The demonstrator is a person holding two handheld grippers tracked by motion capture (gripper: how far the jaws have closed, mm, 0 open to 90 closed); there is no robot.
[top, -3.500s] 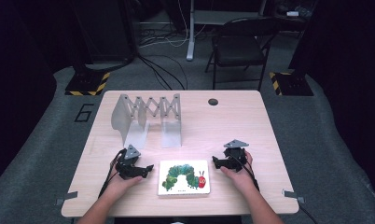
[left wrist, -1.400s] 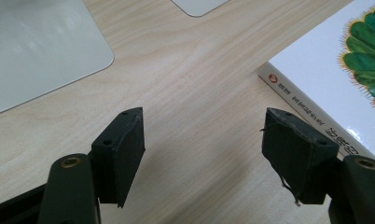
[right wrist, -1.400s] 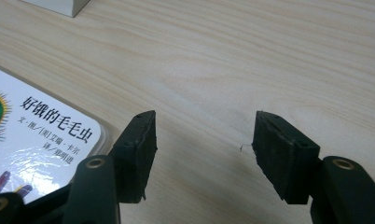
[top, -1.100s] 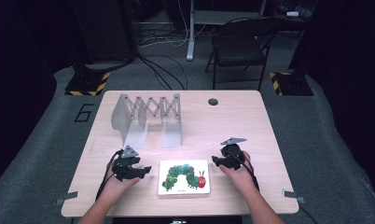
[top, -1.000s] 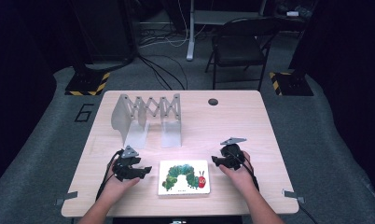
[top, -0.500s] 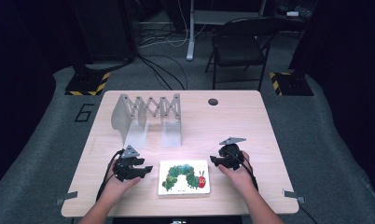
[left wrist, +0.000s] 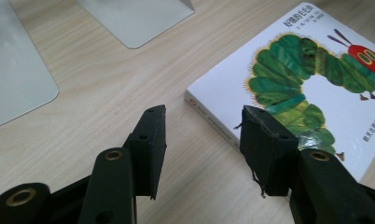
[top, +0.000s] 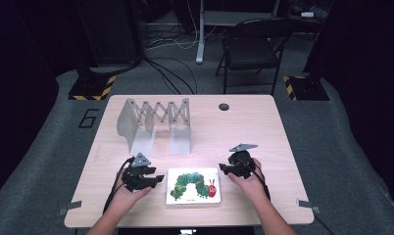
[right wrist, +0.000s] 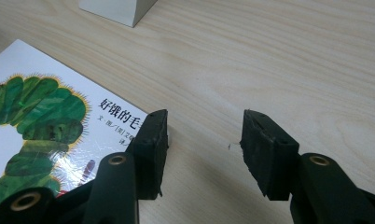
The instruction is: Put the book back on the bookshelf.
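I see the book (top: 193, 186) lying flat at the table's (top: 263, 132) near edge, long axis left-right, caterpillar head pointing right. My left gripper (top: 153, 180) and right gripper (top: 224, 169) flank it, both spread, empty.

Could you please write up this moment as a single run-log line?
left tool: open, beside white caterpillar picture book | right tool: open, at book's other side | book: flat, ungrasped | grey metal accordion bookend rack: behind

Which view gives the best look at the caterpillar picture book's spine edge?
The left gripper view: the caterpillar picture book lies close, its white spine edge facing the camera just past the open left gripper. The right gripper view shows only a cover corner with printed title; the high view shows the whole cover, small, from above.
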